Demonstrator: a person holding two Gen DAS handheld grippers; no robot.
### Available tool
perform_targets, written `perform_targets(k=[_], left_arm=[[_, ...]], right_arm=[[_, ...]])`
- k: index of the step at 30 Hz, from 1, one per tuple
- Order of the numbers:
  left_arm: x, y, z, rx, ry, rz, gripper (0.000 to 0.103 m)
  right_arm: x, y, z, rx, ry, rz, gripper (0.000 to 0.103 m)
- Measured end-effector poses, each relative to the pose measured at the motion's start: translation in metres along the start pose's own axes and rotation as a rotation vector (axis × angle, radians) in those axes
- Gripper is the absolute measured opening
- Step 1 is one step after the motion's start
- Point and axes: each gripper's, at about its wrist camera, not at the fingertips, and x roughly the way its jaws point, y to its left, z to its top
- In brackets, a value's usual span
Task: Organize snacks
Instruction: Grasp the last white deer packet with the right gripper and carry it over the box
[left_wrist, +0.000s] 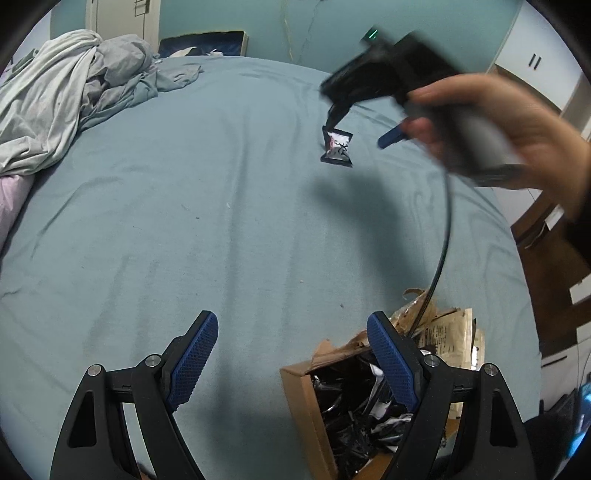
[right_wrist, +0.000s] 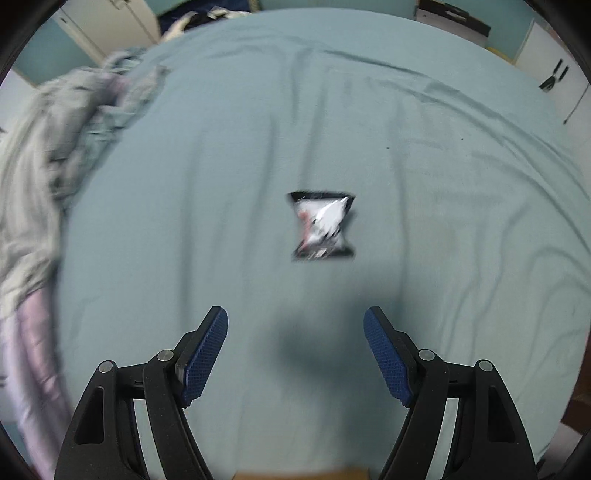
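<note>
A small black-and-white foil snack packet (right_wrist: 322, 226) lay alone on a pale blue-green bedsheet (right_wrist: 424, 229) at the centre of the right wrist frame, blurred by motion, ahead of the right gripper (right_wrist: 295, 325), whose blue-padded fingers stood spread apart and held nothing. A dark shadow fell on the sheet between the packet and the fingers.

In the left wrist frame the same packet (left_wrist: 337, 146) appeared in the upper right-of-centre area, flat on the sheet (left_wrist: 207, 206), with the right gripper (left_wrist: 334, 120) hanging above it in a bare hand (left_wrist: 506, 125), its black body smeared by movement and a black cable curving down from it toward the lower right.

The left gripper (left_wrist: 291, 328) filled the bottom of that frame, its blue-padded fingers wide apart and empty. Behind its right-hand finger, at the lower right, sat an open brown cardboard box (left_wrist: 303, 398) with torn flaps, filled with a jumble of black and white wrappers (left_wrist: 354, 413).

A heap of crumpled grey and white bedding (left_wrist: 62, 96) occupied the upper left, and white cabinets (left_wrist: 539, 62) showed at the upper right edge.
</note>
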Motion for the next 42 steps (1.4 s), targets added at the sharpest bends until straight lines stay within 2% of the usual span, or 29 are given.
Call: perform_targets(k=[3,6,11,12,13,14,17,19,21,25,31,33,36,40,42], left_arm=[[0.002,0.003,0.001,-0.012,0.006,-0.009,0.084],[0.005,0.006,0.004,-0.024,0.013,-0.018,0.084],[0.014,0.009,0.01,-0.049,0.037,-0.04,0.084],[0.016,0.01,0.01,-0.055,0.042,-0.045,0.084],[0.017,0.011,0.011,-0.064,0.045,-0.054,0.084],[0.017,0.011,0.012,-0.073,0.047,-0.063,0.084],[0.013,0.011,0.015,-0.072,0.039,-0.087,0.084],[0.008,0.009,0.014,-0.047,0.014,-0.057,0.084],[0.005,0.01,0.014,-0.033,-0.001,-0.026,0.084],[0.004,0.008,0.008,-0.037,0.01,-0.023,0.084],[-0.009,0.0,-0.007,0.042,-0.024,0.03,0.084],[-0.014,-0.005,-0.012,0.084,-0.036,0.066,0.084],[-0.022,-0.013,-0.021,0.135,-0.057,0.081,0.084],[-0.031,-0.025,-0.032,0.194,-0.084,0.069,0.084],[-0.035,-0.029,-0.036,0.222,-0.098,0.074,0.084]], right_arm=[[0.043,0.011,0.02,0.002,0.014,-0.093,0.076],[0.07,0.014,0.036,0.001,-0.006,-0.165,0.076],[0.097,0.019,0.045,0.012,0.006,-0.128,0.073],[0.098,0.019,0.045,0.003,0.006,-0.126,0.062],[0.099,0.021,0.043,-0.014,0.005,-0.119,0.038],[0.1,0.022,0.04,-0.028,0.01,-0.102,0.028],[0.087,0.022,0.027,-0.058,-0.004,-0.074,0.028],[0.067,0.018,0.02,-0.086,-0.029,-0.055,0.028],[0.033,0.014,0.006,-0.092,-0.056,-0.004,0.028],[-0.033,0.004,-0.028,-0.137,-0.09,0.062,0.028],[-0.133,-0.03,-0.098,-0.126,-0.153,0.185,0.028],[-0.158,-0.035,-0.138,-0.15,-0.168,0.208,0.028],[-0.174,-0.028,-0.194,-0.239,-0.185,0.142,0.029],[-0.163,-0.023,-0.259,-0.264,-0.135,0.24,0.029],[-0.152,-0.019,-0.275,-0.263,-0.117,0.27,0.029]])
